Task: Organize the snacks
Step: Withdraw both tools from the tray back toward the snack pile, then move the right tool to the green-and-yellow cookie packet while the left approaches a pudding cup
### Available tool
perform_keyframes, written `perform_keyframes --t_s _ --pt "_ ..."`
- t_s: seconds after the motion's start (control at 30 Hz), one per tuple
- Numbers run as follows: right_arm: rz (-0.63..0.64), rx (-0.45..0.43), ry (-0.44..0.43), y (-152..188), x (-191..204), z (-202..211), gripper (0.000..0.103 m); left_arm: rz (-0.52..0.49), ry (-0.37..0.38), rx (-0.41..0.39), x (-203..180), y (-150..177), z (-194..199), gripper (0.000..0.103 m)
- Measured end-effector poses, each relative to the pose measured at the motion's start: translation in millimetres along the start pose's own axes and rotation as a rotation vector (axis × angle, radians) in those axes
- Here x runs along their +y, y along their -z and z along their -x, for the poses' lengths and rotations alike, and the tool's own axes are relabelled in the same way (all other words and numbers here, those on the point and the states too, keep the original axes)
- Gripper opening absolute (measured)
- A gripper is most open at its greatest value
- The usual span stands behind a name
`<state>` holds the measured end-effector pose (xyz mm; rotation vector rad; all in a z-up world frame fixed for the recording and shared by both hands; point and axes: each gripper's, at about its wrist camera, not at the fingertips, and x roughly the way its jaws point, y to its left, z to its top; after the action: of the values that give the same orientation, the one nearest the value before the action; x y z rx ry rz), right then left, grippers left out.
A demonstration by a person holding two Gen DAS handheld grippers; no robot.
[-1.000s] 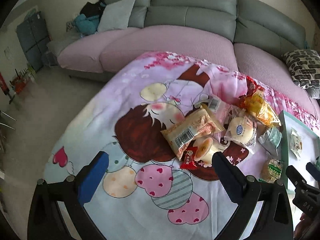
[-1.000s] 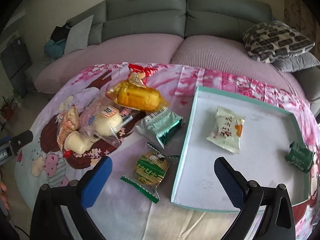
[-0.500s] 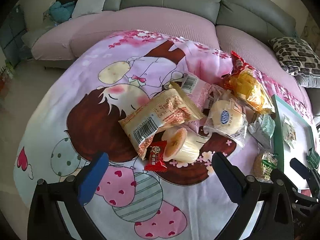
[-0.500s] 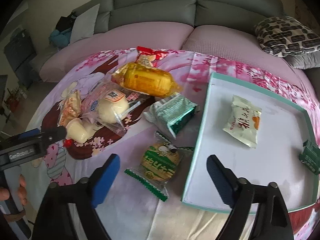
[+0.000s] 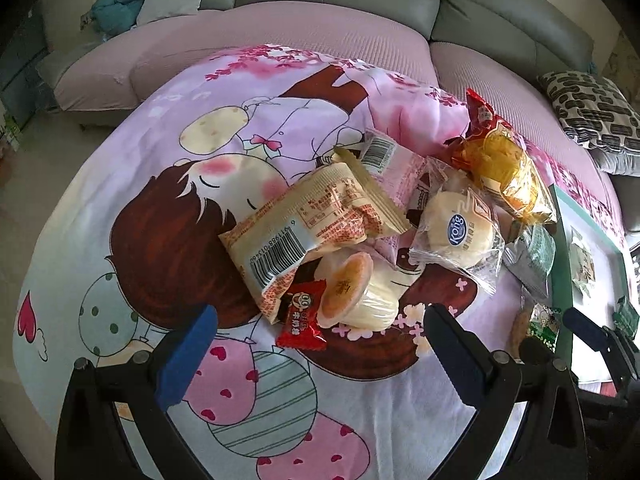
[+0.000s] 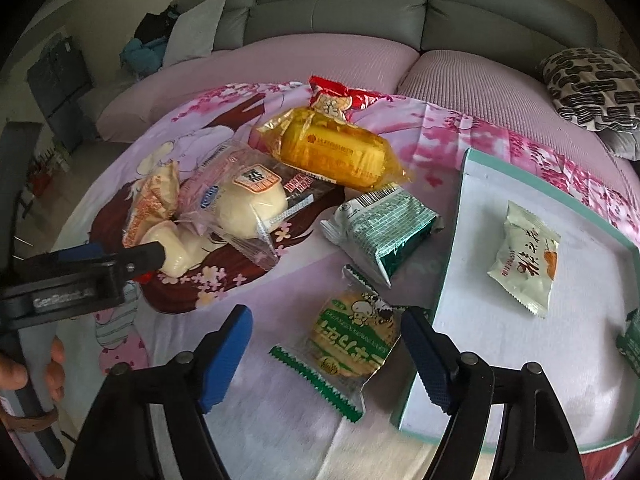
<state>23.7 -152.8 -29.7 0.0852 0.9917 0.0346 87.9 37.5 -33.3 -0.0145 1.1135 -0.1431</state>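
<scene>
Cartoon-print cloth [image 5: 132, 184] covers the table; the left hand-held gripper [image 5: 320, 354] gapes wide before a red candy [image 5: 302, 320], the right hand-held gripper [image 6: 326, 354] wide around a green-wrapped cracker [image 6: 352, 340] beside the tray [image 6: 448, 276].

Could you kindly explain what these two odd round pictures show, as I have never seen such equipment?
A person holds hand-held tongs, one per hand, each with a wide-angle camera looking along its two blue-padded fingers. One picture is from the left tongs, the other from the right tongs. Both are open and hold nothing. Snacks lie on a cartoon-print cloth: a pudding cup ahead of the left tongs, a green cracker pack between the right tongs' fingers. At the right a tray holds a white packet.
</scene>
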Motion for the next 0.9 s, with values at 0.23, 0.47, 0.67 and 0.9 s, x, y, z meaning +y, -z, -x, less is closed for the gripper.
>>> perform_keyframes --t_s 0.23,0.47,0.67,0.9 --pt "0.041 0.014 0.027 -6.0 -3.8 -16.0 0.078 -0.006 -0.001 0.005 -1.6 0.6 -0.8 0.102" --pt "0.062 0.014 0.031 -6.4 -3.2 -18.9 0.078 -0.02 -0.001 0.011 -6.5 1.8 -0.8 0.102" --pt "0.051 0.032 0.0 -3.8 -2.2 -16.4 0.078 -0.022 -0.01 0.013 -7.1 2.1 0.1 0.102" --pt "0.008 0.05 -0.059 -0.8 -1.9 -13.2 0.078 -0.023 -0.012 0.013 -7.3 2.2 0.9 0.102"
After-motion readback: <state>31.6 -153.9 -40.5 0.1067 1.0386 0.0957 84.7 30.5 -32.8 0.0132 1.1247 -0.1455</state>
